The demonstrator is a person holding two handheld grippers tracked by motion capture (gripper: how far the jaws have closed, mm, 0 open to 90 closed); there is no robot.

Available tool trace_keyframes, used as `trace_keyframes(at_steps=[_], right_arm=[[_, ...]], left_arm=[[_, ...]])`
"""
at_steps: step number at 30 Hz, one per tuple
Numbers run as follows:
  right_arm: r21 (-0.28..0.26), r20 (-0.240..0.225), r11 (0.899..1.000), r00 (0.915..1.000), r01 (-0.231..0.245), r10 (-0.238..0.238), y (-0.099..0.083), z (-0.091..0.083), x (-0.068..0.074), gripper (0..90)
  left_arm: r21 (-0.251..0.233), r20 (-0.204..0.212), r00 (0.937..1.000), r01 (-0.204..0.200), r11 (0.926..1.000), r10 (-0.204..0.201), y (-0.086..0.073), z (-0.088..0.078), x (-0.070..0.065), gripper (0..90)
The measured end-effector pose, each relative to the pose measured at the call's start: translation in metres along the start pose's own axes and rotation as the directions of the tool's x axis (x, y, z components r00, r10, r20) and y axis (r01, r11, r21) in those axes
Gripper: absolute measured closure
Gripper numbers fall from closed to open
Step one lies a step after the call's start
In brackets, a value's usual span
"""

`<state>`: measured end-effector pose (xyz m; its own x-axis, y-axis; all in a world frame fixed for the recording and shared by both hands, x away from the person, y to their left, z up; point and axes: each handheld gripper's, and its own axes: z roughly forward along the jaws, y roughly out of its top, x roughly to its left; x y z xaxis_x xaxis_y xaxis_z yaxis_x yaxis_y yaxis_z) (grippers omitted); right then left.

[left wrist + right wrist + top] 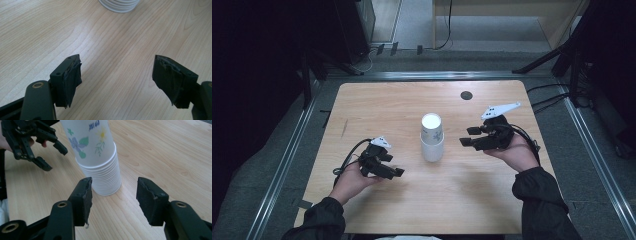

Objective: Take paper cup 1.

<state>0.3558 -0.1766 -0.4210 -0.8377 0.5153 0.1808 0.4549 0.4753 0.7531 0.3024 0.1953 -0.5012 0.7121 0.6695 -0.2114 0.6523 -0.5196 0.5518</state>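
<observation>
— While the cups [432, 137] stand upside down in one stack in the middle of the table [377, 105], which gripper goes first?

— I think the right gripper [113, 195]. It is just beside the stack, with nothing between its spread jaws. It should come in level and pinch the top cup high up, above the ring of rims.

— And the left gripper [393, 167]?

— Its jaws are apart too, and hold nothing. It waits near the stack. It could hold the low rims so only one cup comes off.

— Should they squeeze hard?

— No. Paper cups dent. Squeeze softly and pull straight up.

— Is there room?

— Lots. Bare wood lies all round the stack. The table's edges are well apart from it. A small dark hole [466, 95] sits near the far edge.
</observation>
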Motion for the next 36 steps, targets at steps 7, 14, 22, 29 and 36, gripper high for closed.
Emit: trace_keyframes(at_steps=[7, 14, 22, 29, 36], right_arm=[[0.028, -0.003, 0.999, 0.9992, 0.039, -0.039, 0.015, -0.008, 0.002, 43.9], [0.072, 0.0, 0.993, 0.9956, 0.093, -0.093, 0.033, -0.008, 0.006, 44.0], [0.095, -0.031, 0.981, 0.985, 0.172, -0.17, 0.052, 0.002, 0.012, 41.3], [0.136, -0.077, 0.961, 0.97, 0.239, -0.231, 0.066, 0.016, 0.015, 35.5], [0.188, -0.094, 0.951, 0.9687, 0.244, -0.23, 0.082, 0.034, 0.017, 33.5]], left_arm=[[-0.009, -0.003, 1.0, 0.0, 1.0, 0.0, -0.002, -0.003, -0.002, 23.1], [-0.029, -0.003, 1.0, -0.002, 0.9996, 0.002, -0.009, -0.009, -0.004, 23.1], [-0.043, -0.005, 1.0, 0.0, 0.9991, 0.0, -0.017, -0.015, -0.005, 23.1], [-0.054, -0.007, 0.9997, -0.026, 0.9982, 0.025, -0.023, -0.019, -0.01, 23.1], [-0.074, -0.002, 0.9999, -0.016, 0.9971, 0.016, -0.03, -0.025, -0.013, 23.1]])
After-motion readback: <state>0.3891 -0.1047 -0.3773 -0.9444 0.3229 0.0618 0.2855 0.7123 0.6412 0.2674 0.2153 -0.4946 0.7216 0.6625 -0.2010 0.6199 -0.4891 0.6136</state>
